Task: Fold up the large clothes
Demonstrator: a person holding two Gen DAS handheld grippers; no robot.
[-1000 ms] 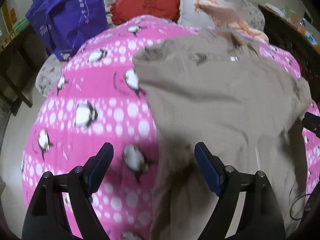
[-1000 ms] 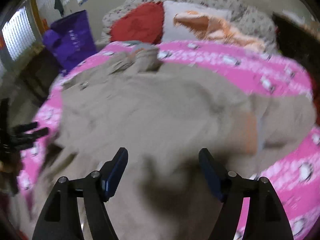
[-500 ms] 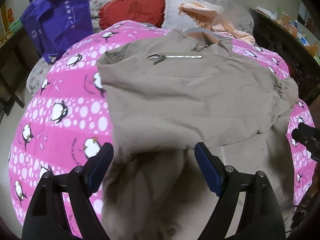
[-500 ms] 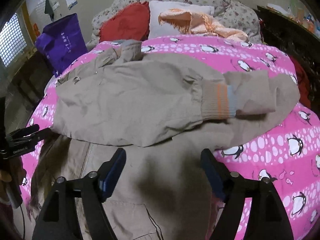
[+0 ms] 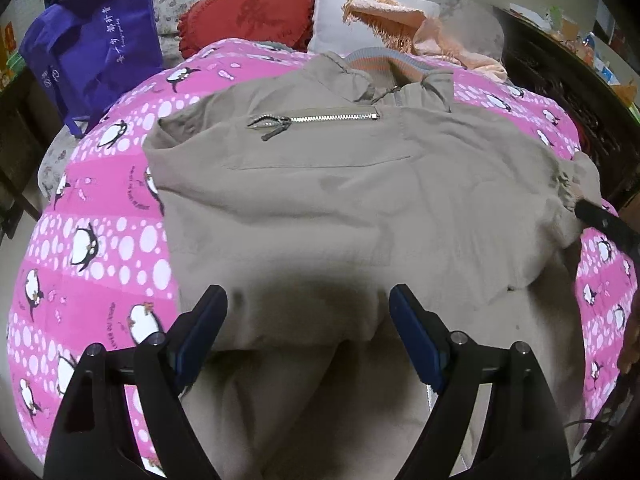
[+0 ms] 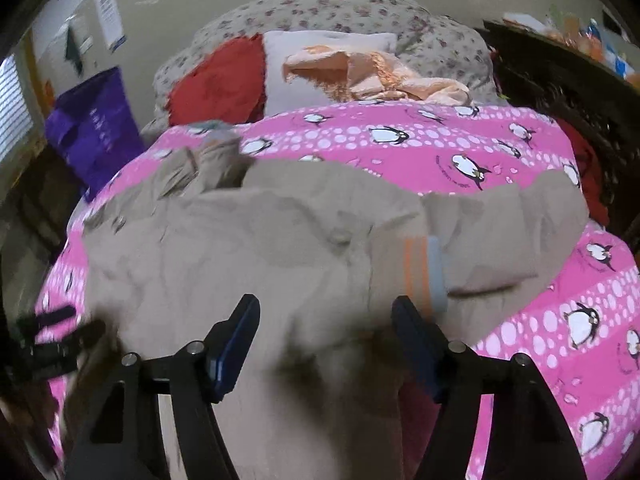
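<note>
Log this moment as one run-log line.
garment: tan jacket on pink blanket | left gripper: open | right gripper: jaws closing, cloth between

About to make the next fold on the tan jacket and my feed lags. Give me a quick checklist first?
1. Tan jacket lies on the pink penguin blanket: ok.
2. Left hand-held gripper open, nothing pinched: ok.
3. Right hand-held gripper closing, fabric under it, pads not clamped: not ok yet.
4. Sleeve with striped cuff folded across the body: ok.
5. Body wrinkle-free: not ok, bunched near the collar.
6. Hem edges aligned: cannot tell, out of view.
</note>
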